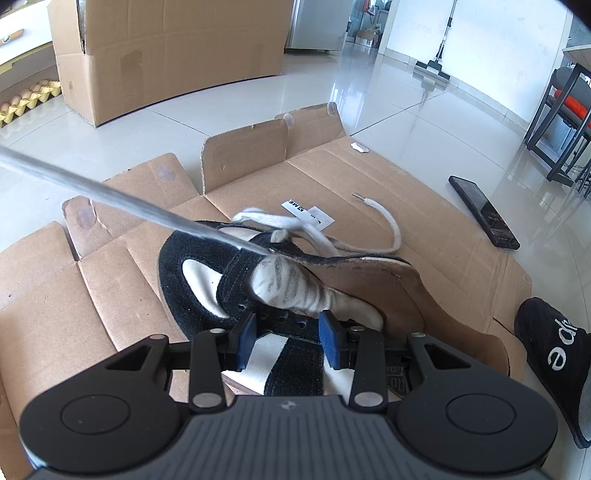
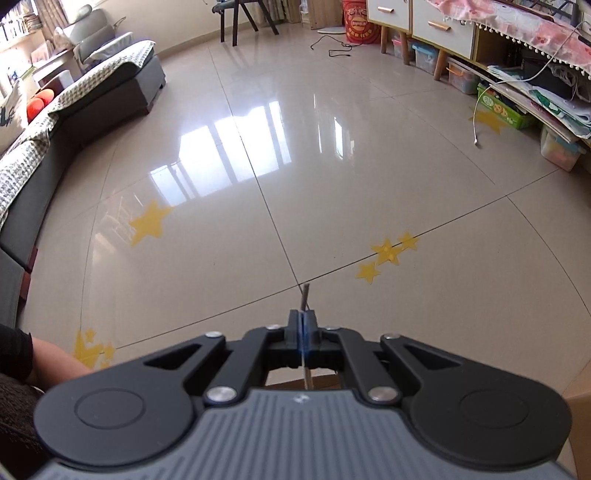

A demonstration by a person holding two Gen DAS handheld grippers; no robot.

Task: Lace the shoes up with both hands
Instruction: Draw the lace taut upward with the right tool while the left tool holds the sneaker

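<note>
A black-and-white suede shoe (image 1: 207,280) lies on flattened cardboard (image 1: 369,177), with striped grey-white stuffing (image 1: 291,286) in its mouth. My left gripper (image 1: 290,326) has its blue pads (image 1: 246,334) closed on the shoe's near side. A white lace (image 1: 110,194) runs taut from the shoe's eyelets up to the left edge of the left wrist view. Its other end (image 1: 393,227) lies loose on the cardboard. In the right wrist view my right gripper (image 2: 303,319) is shut on the lace tip (image 2: 306,293), which pokes out past the pads above the tiled floor.
A black phone (image 1: 484,212) lies at the cardboard's right edge and a black slipper (image 1: 554,354) at the near right. A large cardboard box (image 1: 166,55) stands behind, with an egg tray (image 1: 26,101) to its left. The right wrist view shows a sofa (image 2: 92,96), a cabinet (image 2: 443,26) and a sleeve (image 2: 14,354).
</note>
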